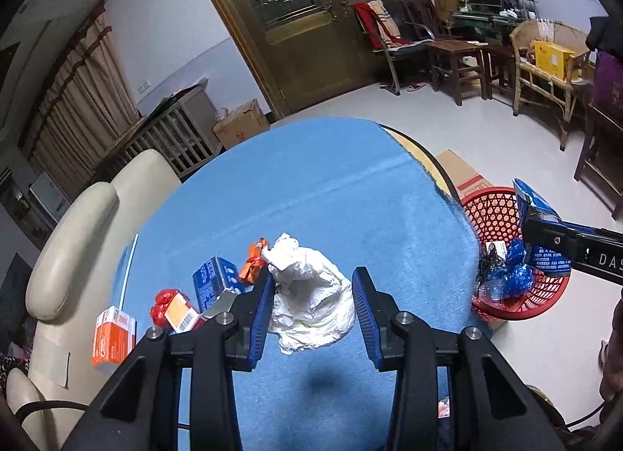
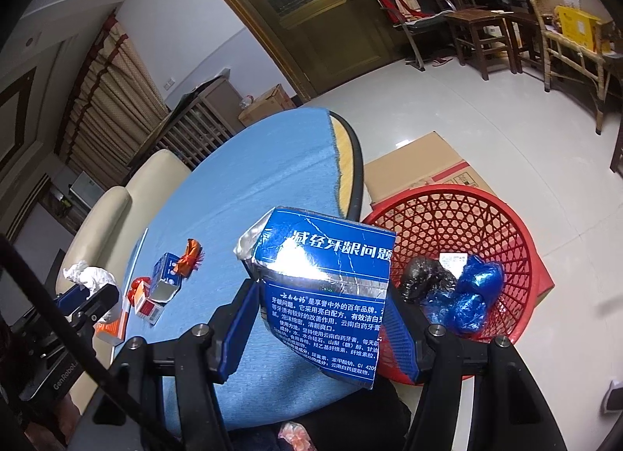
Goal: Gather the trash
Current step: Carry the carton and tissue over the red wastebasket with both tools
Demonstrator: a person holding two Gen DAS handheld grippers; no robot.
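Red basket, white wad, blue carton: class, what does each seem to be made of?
Red basket: moulded plastic, judging by its glossy open lattice.
White wad: probably tissue or thin paper; matte, sharply crumpled.
Blue carton: printed card with a foil-like finish; creases and silver glare.

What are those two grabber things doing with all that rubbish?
A person is clearing trash off the blue table. The left hand-held gripper holds a crumpled white paper wad. The right hand-held gripper grips a flattened blue box beside the red basket, which already holds some blue and black wrappers. More small boxes still lie on the table.
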